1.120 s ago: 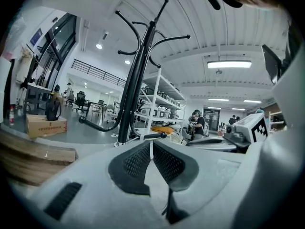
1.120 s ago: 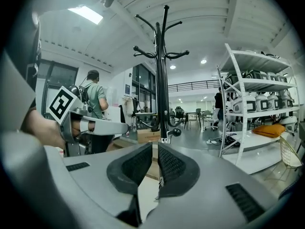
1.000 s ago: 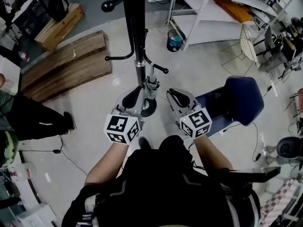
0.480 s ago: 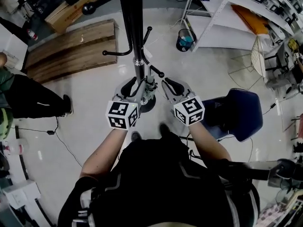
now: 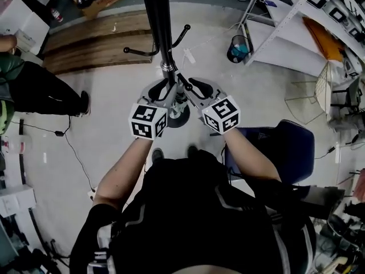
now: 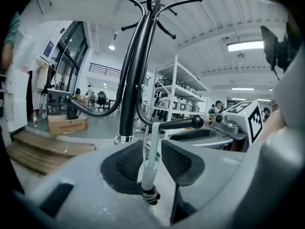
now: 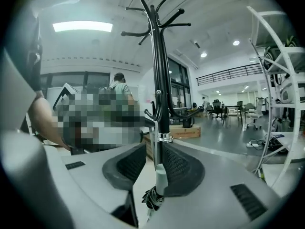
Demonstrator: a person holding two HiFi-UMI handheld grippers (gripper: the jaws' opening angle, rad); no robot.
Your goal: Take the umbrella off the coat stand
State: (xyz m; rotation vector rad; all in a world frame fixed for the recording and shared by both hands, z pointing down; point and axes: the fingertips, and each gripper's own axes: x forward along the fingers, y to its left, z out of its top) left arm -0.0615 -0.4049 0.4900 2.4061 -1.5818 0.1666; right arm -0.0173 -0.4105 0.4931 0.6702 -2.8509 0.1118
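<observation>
Both of your grippers have closed in on the pole since a second ago, and they now sit much nearer each other; the umbrella (image 6: 150,161) hangs upright, close along the coat stand (image 5: 159,27), its pale shaft running up to a low hook arm (image 6: 183,123) with a ball end and its dark strap bundle at the bottom; the long axis is near vertical, parallel to the pole; your left gripper (image 5: 162,90) has its jaws spread wide with that shaft standing between them, a little toward the left pad, and I see no squeeze on it; your right gripper (image 5: 194,88) is also spread, with the same shaft between its jaws and close against the right pad, though I cannot tell whether it touches; neither hand is clearly nearer; I'd judge you need to close on the shaft, then lift it up and out past the ball end to free it.
</observation>
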